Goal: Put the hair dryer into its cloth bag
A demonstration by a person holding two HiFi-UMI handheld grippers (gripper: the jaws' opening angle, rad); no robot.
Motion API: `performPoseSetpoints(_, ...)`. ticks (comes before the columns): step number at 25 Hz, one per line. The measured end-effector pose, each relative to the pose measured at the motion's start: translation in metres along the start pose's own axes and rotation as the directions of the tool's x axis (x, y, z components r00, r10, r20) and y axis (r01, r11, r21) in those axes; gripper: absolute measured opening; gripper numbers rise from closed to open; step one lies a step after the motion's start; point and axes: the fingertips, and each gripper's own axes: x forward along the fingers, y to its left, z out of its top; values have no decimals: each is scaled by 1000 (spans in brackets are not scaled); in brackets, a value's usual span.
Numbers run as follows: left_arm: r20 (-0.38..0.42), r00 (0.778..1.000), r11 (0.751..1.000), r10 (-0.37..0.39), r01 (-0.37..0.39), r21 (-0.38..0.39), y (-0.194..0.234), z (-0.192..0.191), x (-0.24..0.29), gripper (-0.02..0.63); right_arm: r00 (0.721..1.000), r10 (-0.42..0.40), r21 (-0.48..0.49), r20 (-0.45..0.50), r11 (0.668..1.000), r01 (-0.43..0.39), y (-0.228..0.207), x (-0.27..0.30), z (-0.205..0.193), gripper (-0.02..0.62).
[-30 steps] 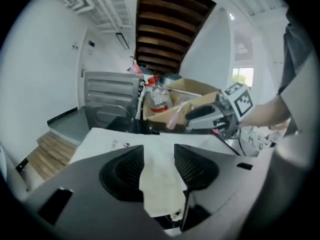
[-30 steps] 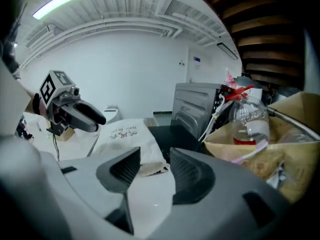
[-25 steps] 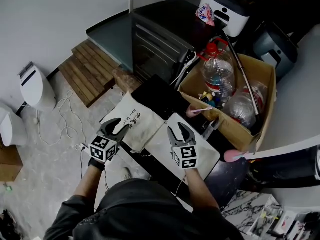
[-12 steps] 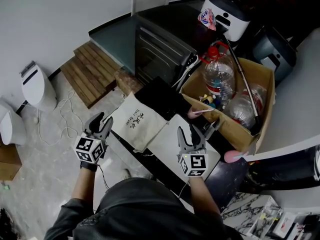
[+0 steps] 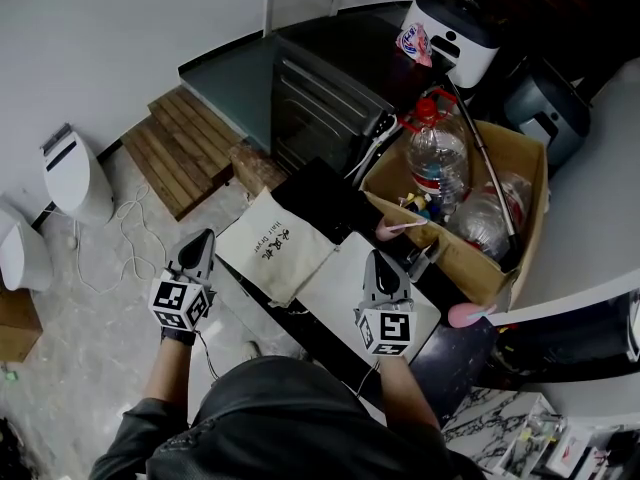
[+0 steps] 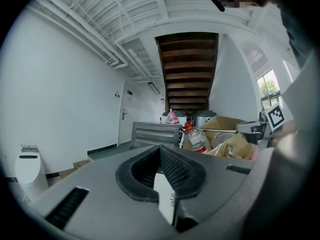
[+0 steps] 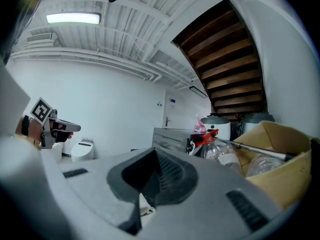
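Observation:
The cream cloth bag (image 5: 275, 246) with dark print lies flat on the black low table (image 5: 330, 200) in the head view. No hair dryer shows in the open; a dark cord runs out near the bag's near edge. My left gripper (image 5: 204, 239) hangs off the table's left side, apart from the bag. Its jaws have just been closing and now stand shut with nothing between them. My right gripper (image 5: 379, 260) hovers over a white flat sheet (image 5: 335, 286) to the right of the bag; its jaws have closed too and hold nothing. In the left gripper view a strip of the bag (image 6: 164, 199) shows below the shut left gripper (image 6: 160, 151). The right gripper view shows the right gripper (image 7: 152, 159) shut as well.
An open cardboard box (image 5: 525, 158) with plastic bottles (image 5: 437, 148) stands at the table's right. Behind are a grey metal cabinet (image 5: 320, 98) and a white appliance (image 5: 455, 18). Wooden steps (image 5: 185, 143), a white bin (image 5: 75, 173) and a loose cable (image 5: 130, 238) lie on the floor to the left.
Both grippers have drawn back from the bag and risen, the left one moving off to the left. Both jaws stood open before and are now shut, holding nothing.

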Motion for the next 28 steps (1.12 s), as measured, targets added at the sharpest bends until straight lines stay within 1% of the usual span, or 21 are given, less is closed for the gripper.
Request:
performPoseSetpoints(7, -2, 1000, 1000, -16, 16, -2, 1, -2, 0, 2, 1000, 11, -1, 7, 1000, -11, 6, 1, 3, 0)
performPoseSetpoints(28, -10, 999, 999, -48, 48, 4, -7, -1, 5, 2, 1000, -1, -13, 3, 1000, 1, 1, -7, 2, 0)
